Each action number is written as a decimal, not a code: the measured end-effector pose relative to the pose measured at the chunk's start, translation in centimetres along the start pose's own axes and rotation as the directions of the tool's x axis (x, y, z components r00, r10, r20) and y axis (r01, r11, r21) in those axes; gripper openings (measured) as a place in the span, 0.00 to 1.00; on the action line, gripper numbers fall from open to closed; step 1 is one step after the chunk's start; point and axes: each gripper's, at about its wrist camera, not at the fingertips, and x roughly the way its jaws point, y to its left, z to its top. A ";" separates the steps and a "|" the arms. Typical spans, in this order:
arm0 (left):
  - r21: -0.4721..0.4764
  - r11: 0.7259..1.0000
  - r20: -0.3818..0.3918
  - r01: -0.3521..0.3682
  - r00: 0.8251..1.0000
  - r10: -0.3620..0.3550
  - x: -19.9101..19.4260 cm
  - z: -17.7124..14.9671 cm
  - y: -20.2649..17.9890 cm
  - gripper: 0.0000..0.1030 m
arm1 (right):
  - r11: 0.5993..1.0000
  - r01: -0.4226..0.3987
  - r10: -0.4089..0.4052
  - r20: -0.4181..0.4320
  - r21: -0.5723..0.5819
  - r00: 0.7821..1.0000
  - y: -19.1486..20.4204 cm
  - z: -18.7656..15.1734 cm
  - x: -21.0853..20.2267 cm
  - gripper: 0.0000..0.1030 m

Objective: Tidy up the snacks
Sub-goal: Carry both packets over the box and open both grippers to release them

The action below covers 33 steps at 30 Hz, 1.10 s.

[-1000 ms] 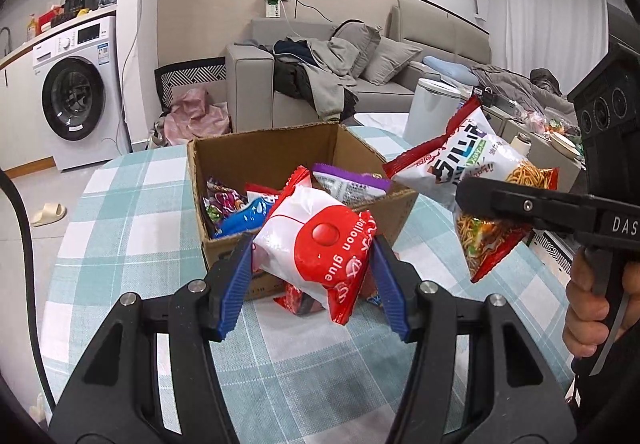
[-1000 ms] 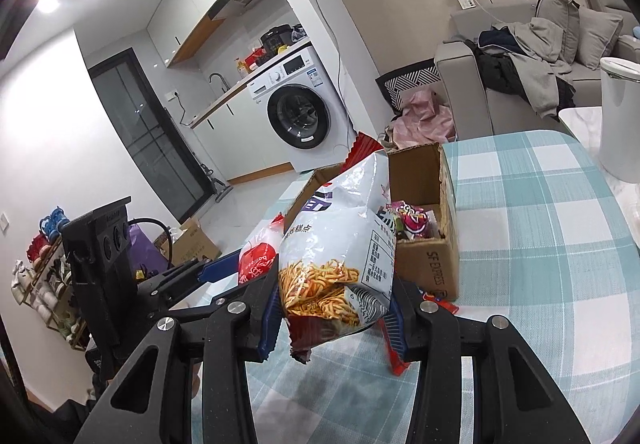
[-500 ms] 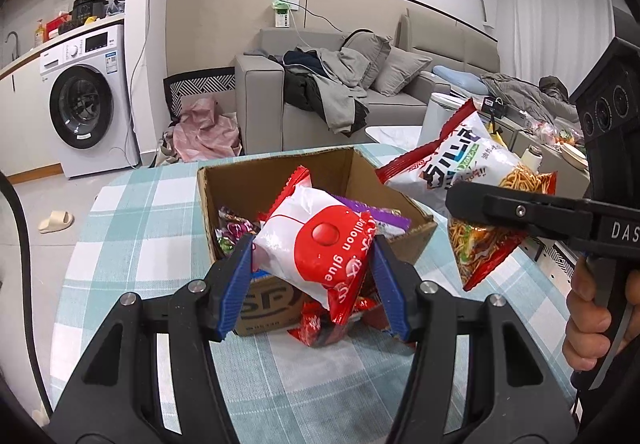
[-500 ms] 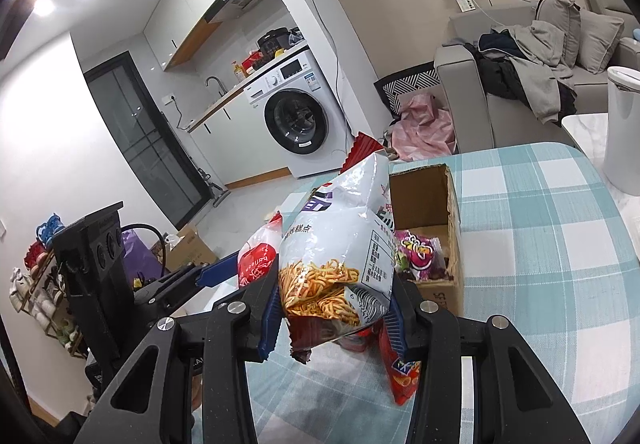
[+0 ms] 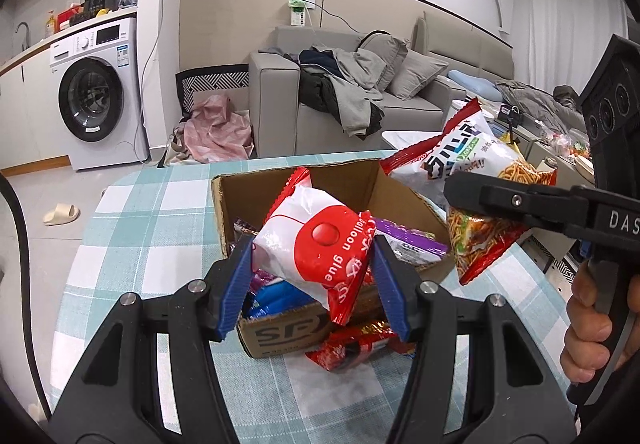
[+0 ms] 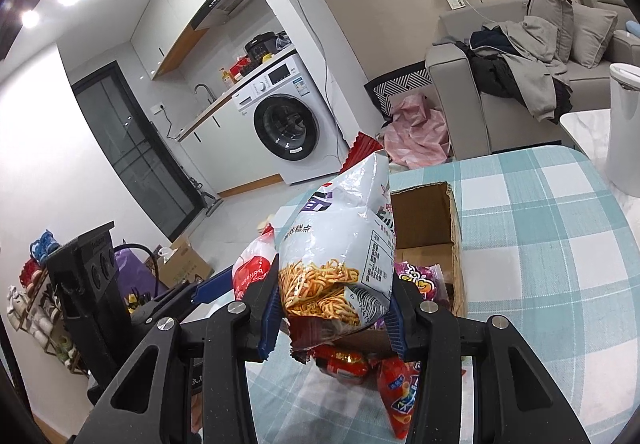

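Note:
My left gripper (image 5: 314,282) is shut on a white-and-red snack bag (image 5: 316,244), held above the near edge of an open cardboard box (image 5: 360,180) that holds several snack packets. My right gripper (image 6: 334,310) is shut on a large white bag of noodle sticks (image 6: 344,240), which also shows at the right of the left wrist view as the noodle bag (image 5: 472,164), just off the box's right side. A red packet (image 5: 352,344) lies on the checked tablecloth (image 5: 132,228) in front of the box. In the right wrist view the box (image 6: 432,220) sits behind the held bag.
Loose red packets (image 6: 396,384) lie on the cloth near the box front. A hand (image 5: 592,336) holds the right gripper's handle. Beyond the table stand a washing machine (image 5: 96,104), a sofa (image 5: 360,92) with clothes, and a white bin (image 6: 624,124).
Both grippers have carried their bags forward toward the box; the box now sits closer and lower in both views. Neither grip has changed.

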 end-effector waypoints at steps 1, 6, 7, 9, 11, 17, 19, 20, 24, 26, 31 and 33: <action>-0.004 1.000 0.001 0.004 1.000 -0.004 0.2 0.1 0.2 0.53 | 1.000 0.001 -0.001 -0.002 0.005 1.000 -0.1 0.2 0.3 0.42; -0.005 1.000 -0.006 -0.005 1.000 0.005 1.9 0.3 0.8 0.53 | 1.000 0.018 -0.018 -0.002 0.021 1.000 -0.5 0.9 1.7 0.42; -0.004 1.000 -0.007 -0.007 1.000 0.007 2.2 0.4 0.8 0.53 | 0.999 0.021 -0.021 -0.002 0.025 1.000 -0.7 1.0 2.0 0.42; -0.001 1.000 -0.010 -0.010 1.000 0.010 2.9 0.4 1.0 0.53 | 0.999 0.031 -0.031 -0.007 0.028 1.000 -0.9 1.2 2.7 0.42; -0.002 1.000 -0.016 -0.010 1.000 0.010 3.6 0.4 1.3 0.53 | 0.999 0.044 -0.044 -0.018 0.030 0.999 -1.0 1.4 3.6 0.42; 0.006 1.000 -0.028 -0.027 0.999 0.027 5.4 0.1 1.8 0.53 | 0.997 0.068 -0.066 -0.045 0.040 0.997 -1.7 1.5 5.9 0.42; -0.003 1.000 -0.034 -0.026 0.999 0.026 5.9 0.0 2.1 0.53 | 0.997 0.072 -0.069 -0.061 0.042 0.996 -1.9 1.5 6.7 0.42; -0.006 1.000 -0.035 -0.024 0.999 0.024 6.3 -0.1 2.3 0.53 | 0.996 0.078 -0.075 -0.065 0.040 0.995 -2.0 1.4 7.1 0.42; -0.002 1.000 -0.040 -0.029 0.999 0.029 7.1 -0.3 2.7 0.54 | 0.994 0.099 -0.096 -0.077 0.039 0.992 -2.4 1.3 8.2 0.42; 0.005 0.999 -0.042 -0.035 0.999 0.035 7.5 -0.4 2.8 0.54 | 0.993 0.116 -0.113 -0.086 0.031 0.990 -2.5 1.3 8.7 0.42; 0.010 1.000 -0.064 -0.028 0.998 0.028 8.2 -0.9 3.0 0.54 | 0.989 0.149 -0.149 -0.109 -0.006 0.983 -2.0 1.1 9.6 0.45; 0.004 1.000 -0.062 -0.018 0.998 0.018 8.1 -0.9 3.1 0.57 | 0.989 0.144 -0.146 -0.104 -0.021 0.984 -1.7 1.0 9.3 0.50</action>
